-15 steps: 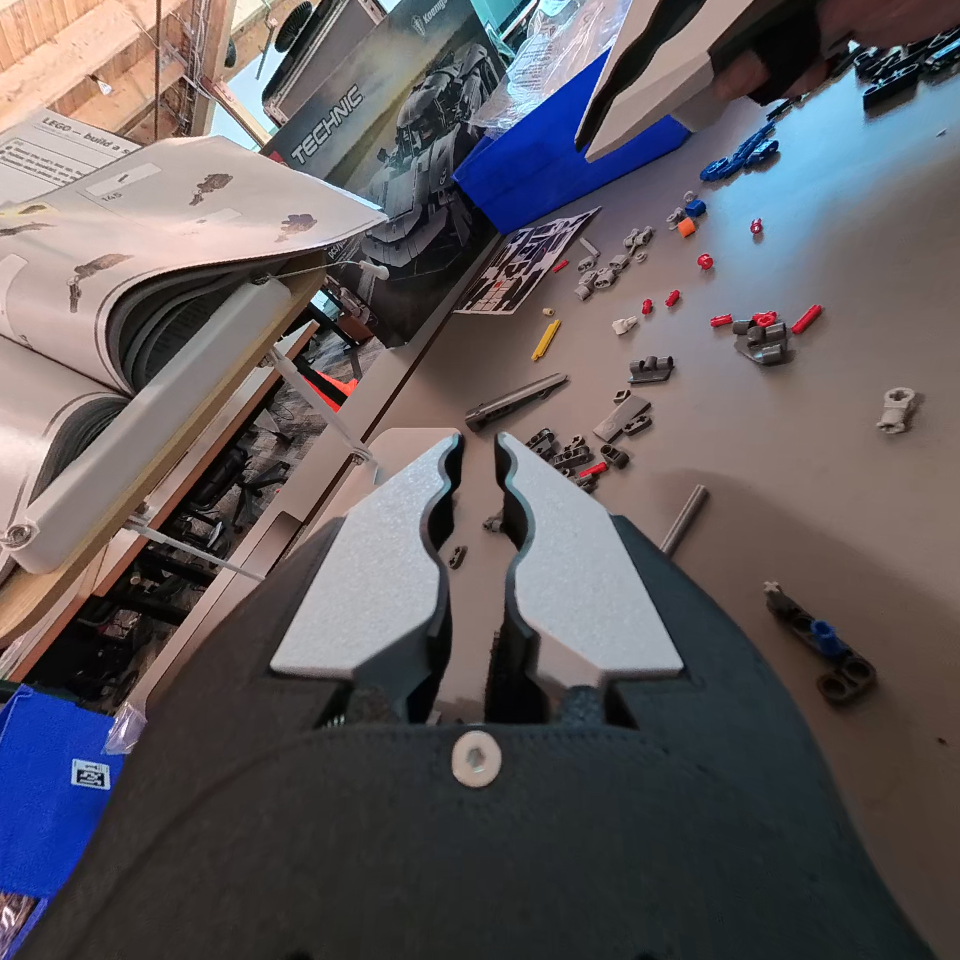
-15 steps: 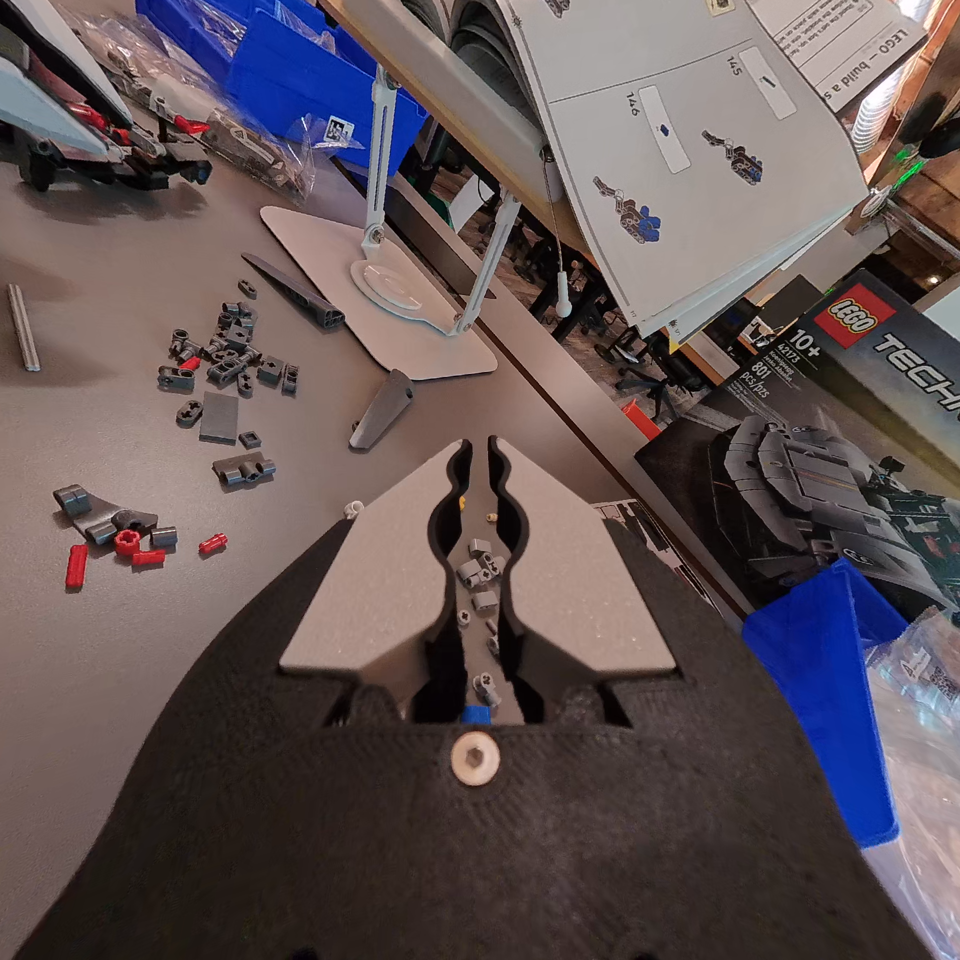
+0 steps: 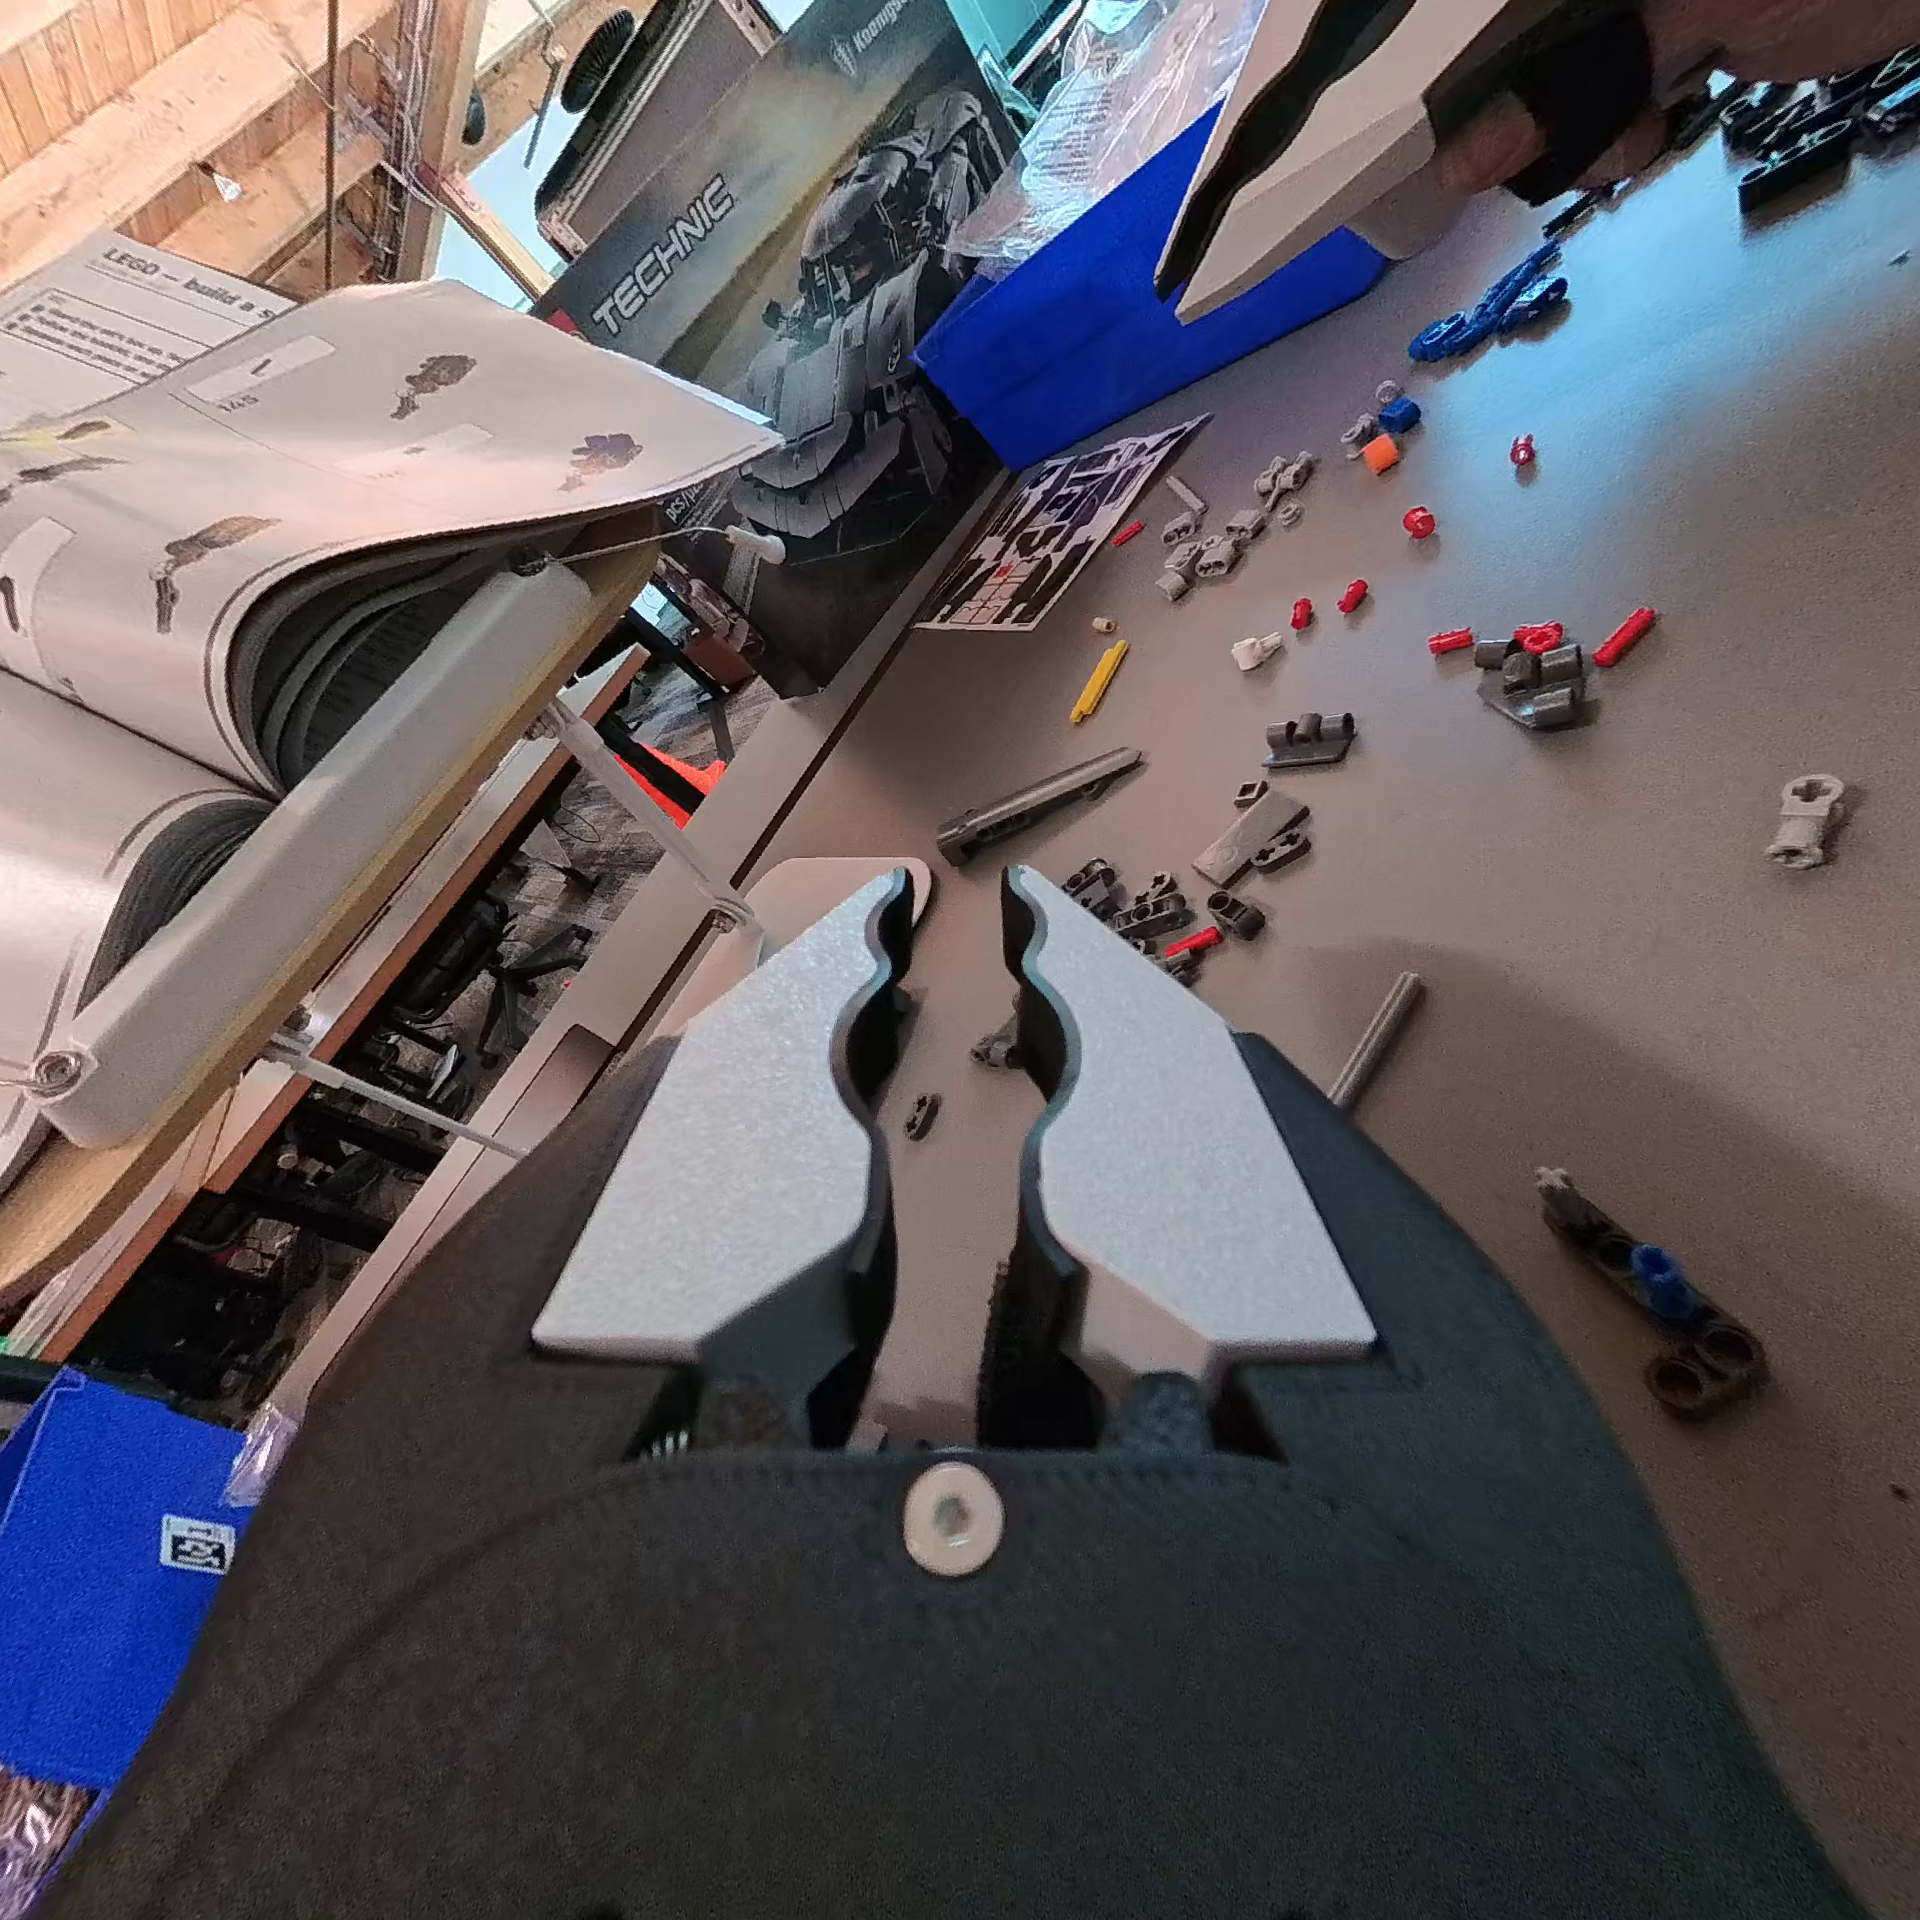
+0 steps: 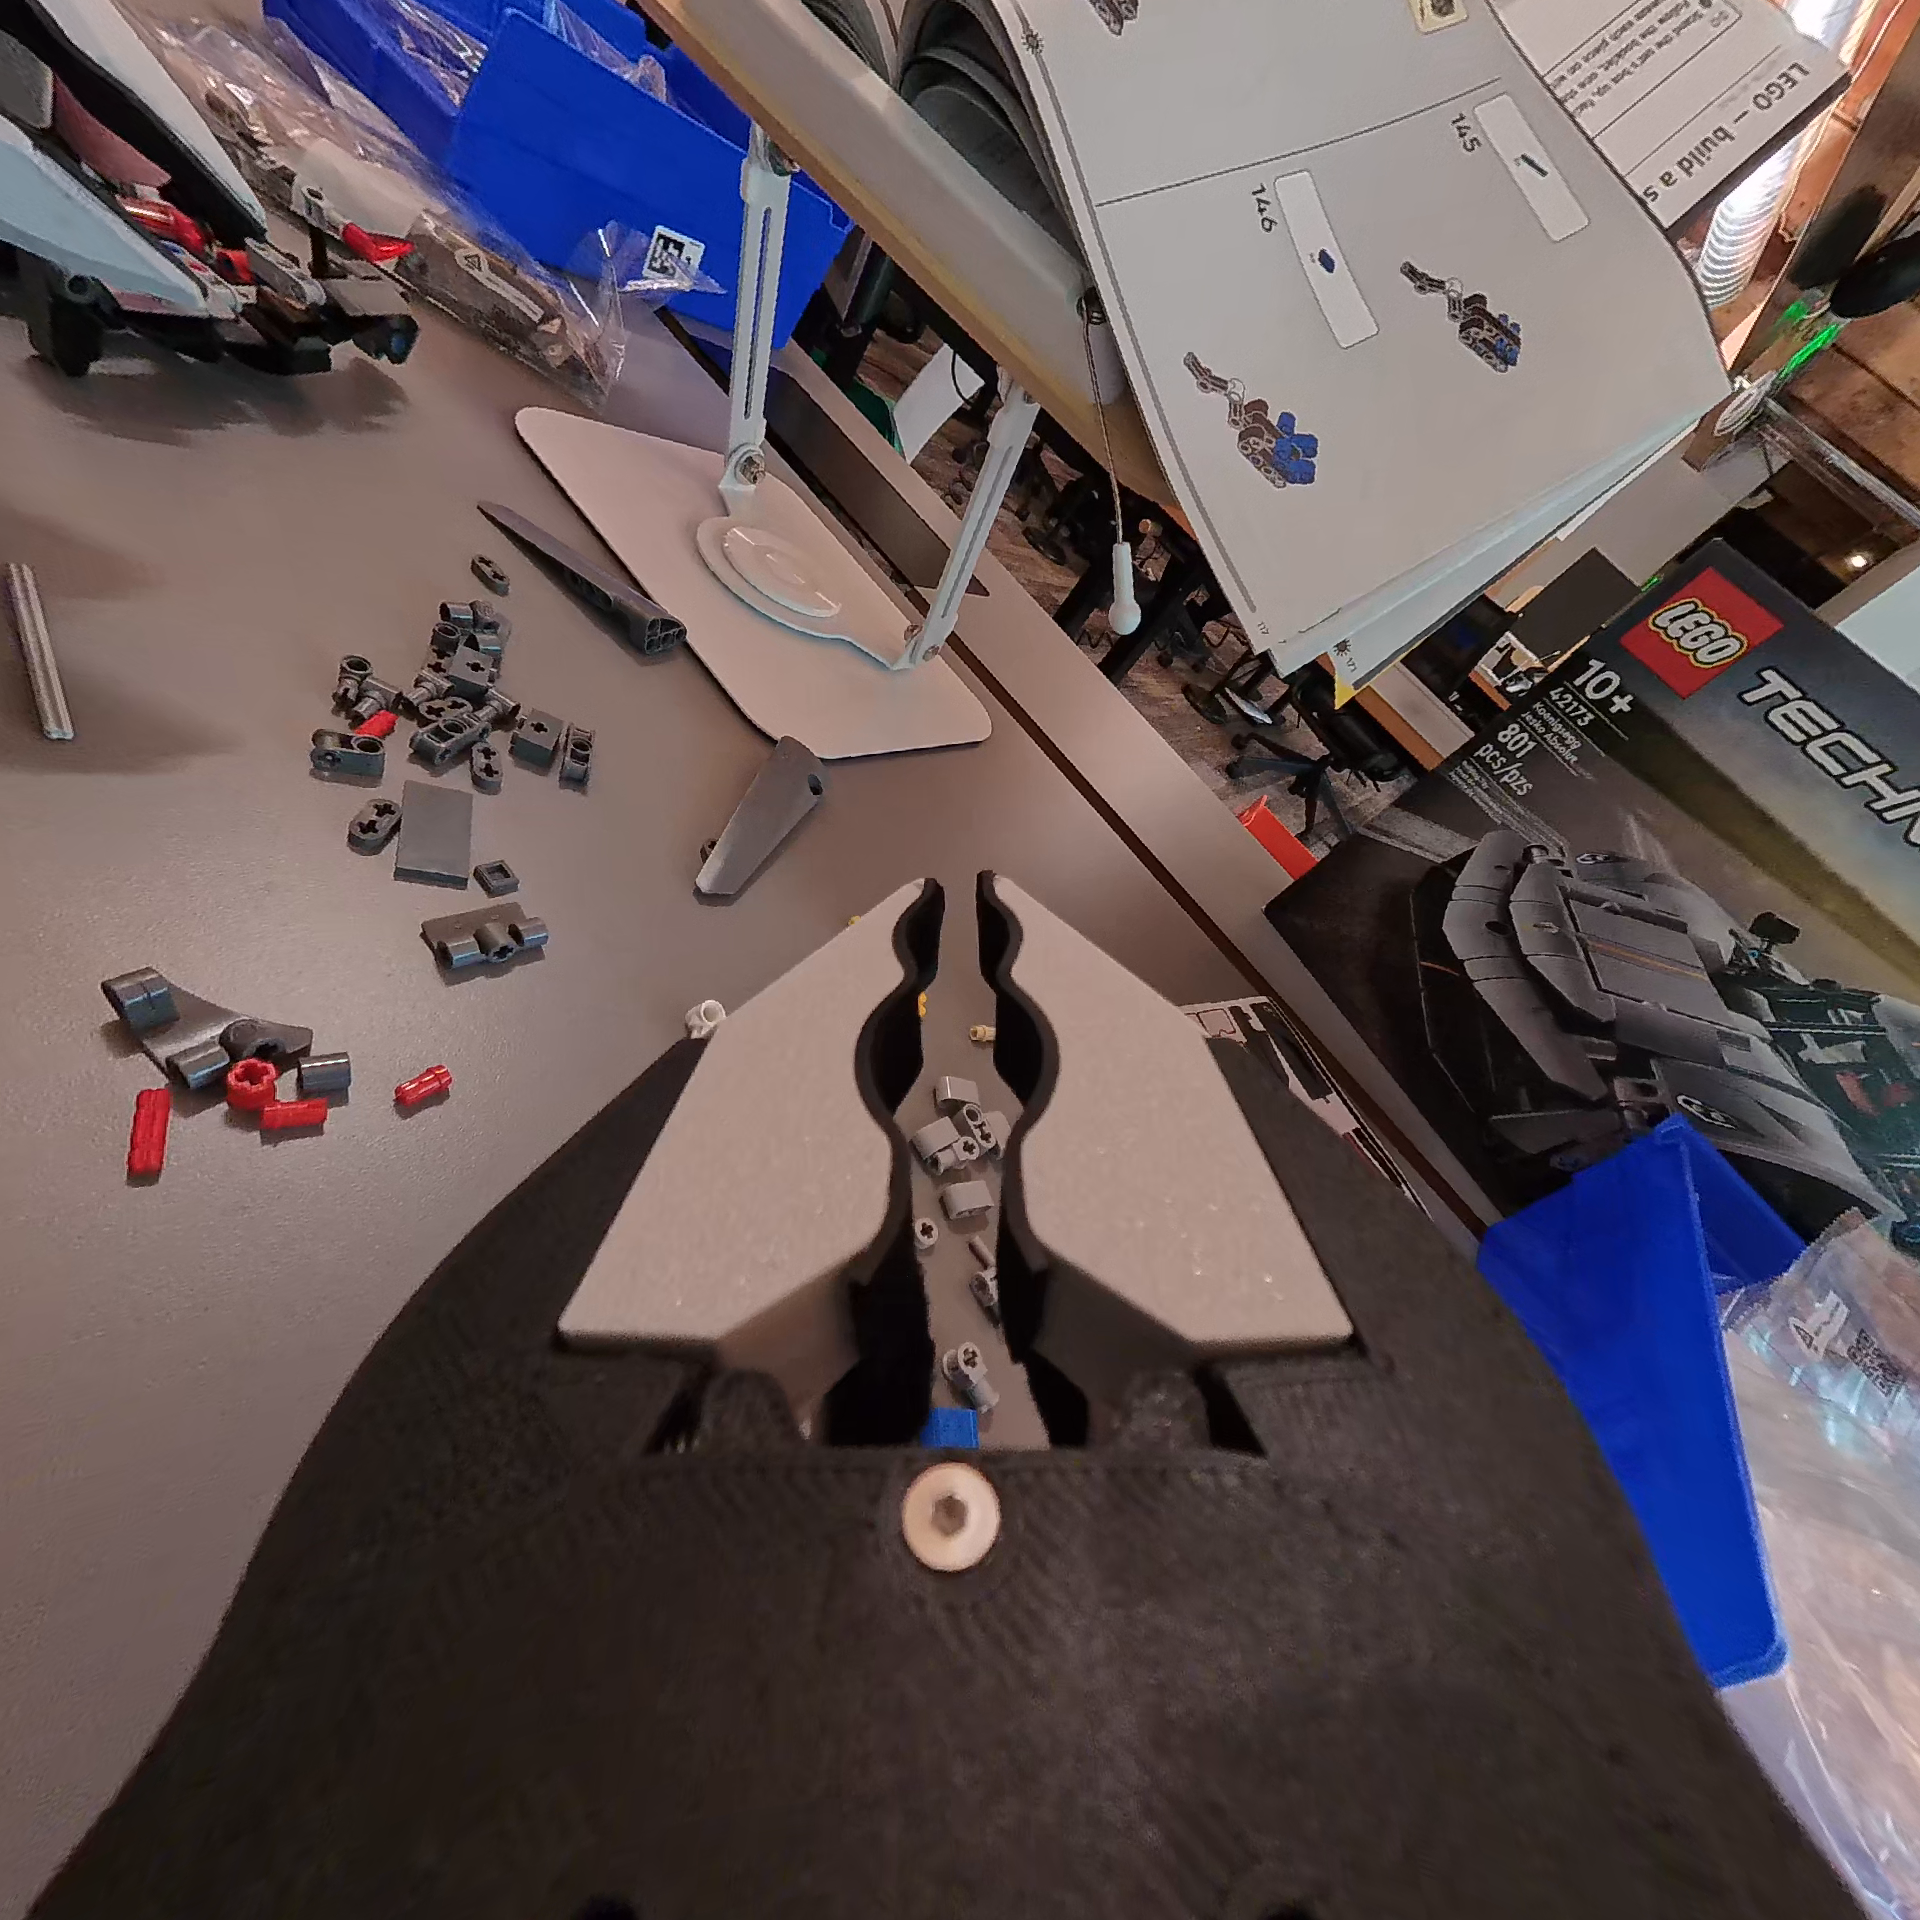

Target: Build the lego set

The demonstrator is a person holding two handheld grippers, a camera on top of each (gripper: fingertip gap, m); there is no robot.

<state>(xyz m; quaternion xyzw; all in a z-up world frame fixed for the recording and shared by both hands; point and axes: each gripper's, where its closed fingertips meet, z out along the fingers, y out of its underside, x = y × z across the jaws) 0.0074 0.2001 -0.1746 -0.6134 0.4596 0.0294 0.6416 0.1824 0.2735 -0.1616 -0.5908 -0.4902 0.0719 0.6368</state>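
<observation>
**Grippers above bench with scattered building pieces**

Left gripper (image 3: 961,883) hangs over the grey bench (image 3: 1558,1039) with its two fingers a little spread, and nothing is between the pads. Under the gap lie a tiny dark piece (image 3: 921,1114) and another small dark piece (image 3: 995,1049) on the bench surface; neither is pinched. Just ahead of the tips is a long dark grey beam (image 3: 1039,805), and to the right of it a small heap of dark connectors (image 3: 1164,914) with one red pin. A grey axle (image 3: 1377,1039) lies near the right finger, and a dark beam with a blue pin (image 3: 1662,1299) is further to the right. The pale base plate of the book stand (image 3: 831,883) is beside the left finger.

Right gripper (image 4: 961,888) is nearly pressed together; only a thin slit stays between the tips and it holds nothing. Through the slit some light grey connectors (image 4: 961,1138) are seen on the bench below. A dark grey wedge panel (image 4: 764,826) lies just ahead and left of the tips. Further left are a heap of dark connectors (image 4: 457,707) and some red pins (image 4: 270,1101). An open instruction booklet (image 4: 1351,312) rests on the stand above, a printed set box (image 4: 1662,935) stands at the right, and a blue bin (image 4: 1642,1351) is near it.
</observation>
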